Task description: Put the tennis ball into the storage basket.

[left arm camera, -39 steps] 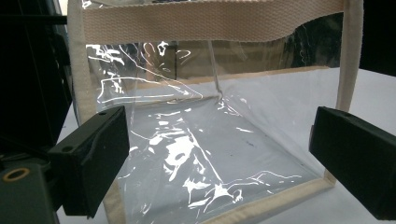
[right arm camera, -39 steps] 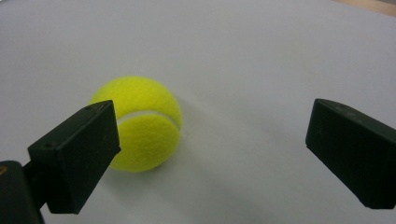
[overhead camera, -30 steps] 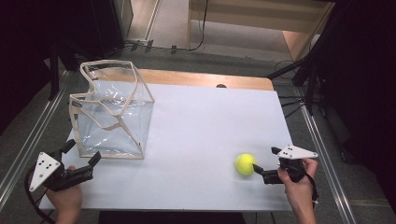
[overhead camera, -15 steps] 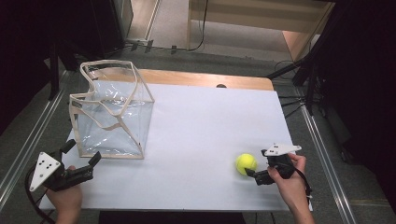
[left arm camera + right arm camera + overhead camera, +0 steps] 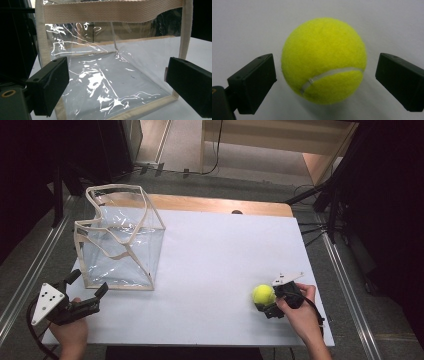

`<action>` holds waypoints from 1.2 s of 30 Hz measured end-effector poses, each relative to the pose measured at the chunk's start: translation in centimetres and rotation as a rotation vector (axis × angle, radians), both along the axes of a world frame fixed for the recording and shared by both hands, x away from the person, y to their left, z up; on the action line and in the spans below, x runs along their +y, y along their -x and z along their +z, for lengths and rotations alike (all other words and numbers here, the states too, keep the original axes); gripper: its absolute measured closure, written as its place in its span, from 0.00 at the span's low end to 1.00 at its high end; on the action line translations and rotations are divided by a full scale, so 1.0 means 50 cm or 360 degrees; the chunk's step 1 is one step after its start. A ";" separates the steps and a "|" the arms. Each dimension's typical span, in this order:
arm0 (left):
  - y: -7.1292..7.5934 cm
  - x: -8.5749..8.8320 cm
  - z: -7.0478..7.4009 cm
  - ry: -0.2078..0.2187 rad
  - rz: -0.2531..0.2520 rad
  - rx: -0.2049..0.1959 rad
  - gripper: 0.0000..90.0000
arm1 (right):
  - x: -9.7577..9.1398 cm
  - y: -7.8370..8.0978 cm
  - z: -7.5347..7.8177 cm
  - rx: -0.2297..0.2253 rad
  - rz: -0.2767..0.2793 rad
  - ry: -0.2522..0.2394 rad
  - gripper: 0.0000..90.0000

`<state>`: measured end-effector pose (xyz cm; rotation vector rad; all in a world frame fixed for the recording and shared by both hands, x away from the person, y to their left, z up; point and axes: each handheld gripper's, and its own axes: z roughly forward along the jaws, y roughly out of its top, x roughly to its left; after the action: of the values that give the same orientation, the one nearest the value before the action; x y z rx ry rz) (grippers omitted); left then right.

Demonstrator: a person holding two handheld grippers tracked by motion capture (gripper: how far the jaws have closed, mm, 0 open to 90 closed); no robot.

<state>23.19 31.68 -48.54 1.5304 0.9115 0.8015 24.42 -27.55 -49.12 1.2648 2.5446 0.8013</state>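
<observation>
A big white table [image 5: 220, 255] fills the middle of the high view. On its far left part stands a clear plastic bag [image 5: 120, 245] with cream cloth edges and floppy cream handles. It is open at the top.

The left gripper [image 5: 87, 290] sits at the near left corner, held in the person's left hand [image 5: 70, 335]. Its two black jaws are spread wide and point at the near side of the bag without touching it. In the left gripper view the bag [image 5: 112, 62] sits between them, just ahead.

The right gripper [image 5: 267, 305] is near the front right edge, held in the right hand [image 5: 297, 315]. Its jaws are spread, one on each side of a yellow tennis ball [image 5: 263, 294]. In the right gripper view small gaps show beside the ball [image 5: 323, 60].
</observation>
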 end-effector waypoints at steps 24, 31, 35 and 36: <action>0.001 0.001 0.000 0.0005 0.0007 0.0000 0.06 | 0.023 -0.022 -0.008 0.0056 0.0025 0.0038 0.26; 0.001 0.001 0.000 0.0008 0.0007 0.0000 0.06 | 0.030 -0.028 0.000 0.0051 0.0049 0.0032 0.26; 0.001 0.001 0.000 0.0009 0.0006 0.0000 0.06 | 0.037 -0.031 0.006 0.0055 0.0044 0.0036 0.26; 0.001 0.001 0.000 0.0011 0.0008 0.0001 0.06 | 0.038 -0.033 0.006 0.0042 0.0059 0.0035 0.26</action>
<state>23.13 31.72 -48.53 1.5233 0.9183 0.8008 26.08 -25.66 -48.80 1.2328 2.5974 0.7672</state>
